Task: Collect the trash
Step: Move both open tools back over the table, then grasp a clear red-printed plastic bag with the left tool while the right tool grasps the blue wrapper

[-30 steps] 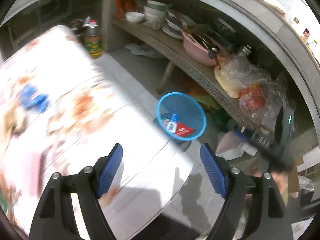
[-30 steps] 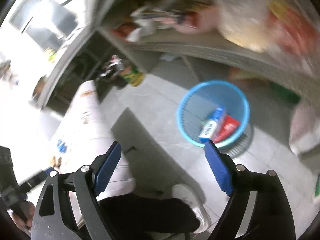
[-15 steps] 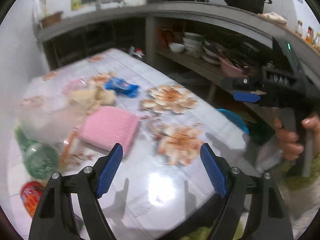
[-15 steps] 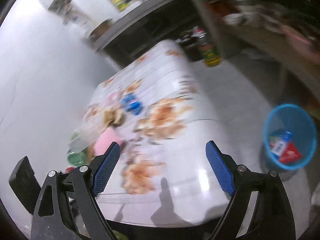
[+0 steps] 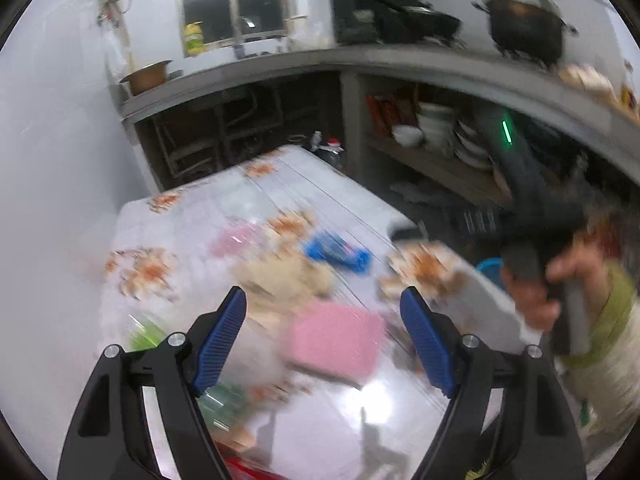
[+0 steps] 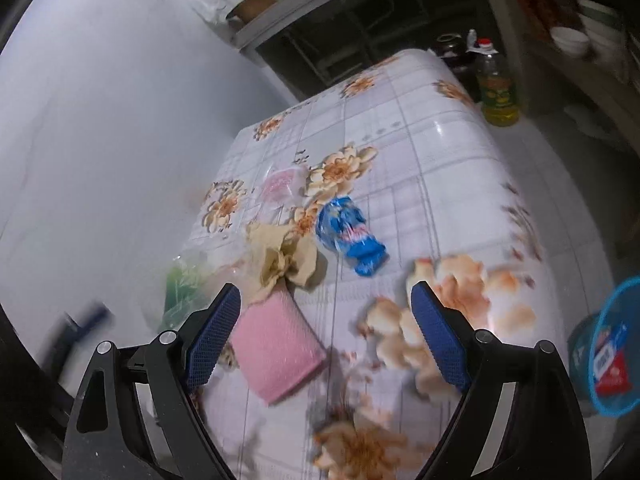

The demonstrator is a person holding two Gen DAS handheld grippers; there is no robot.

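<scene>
Right gripper [image 6: 326, 338] view alone shows bin [image 6: 612, 348] contents.

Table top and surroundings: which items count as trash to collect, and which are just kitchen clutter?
Job:
blue wrapper
crumpled brown paper
clear plastic bag
blue bin, already holding wrappers
both open grippers, left and right

Probably not:
pink pad
oil bottle
bowls
black pot

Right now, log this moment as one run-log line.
left gripper: open, empty | right gripper: open, empty | on table: blue wrapper, crumpled paper | bin: on floor, holds trash
</scene>
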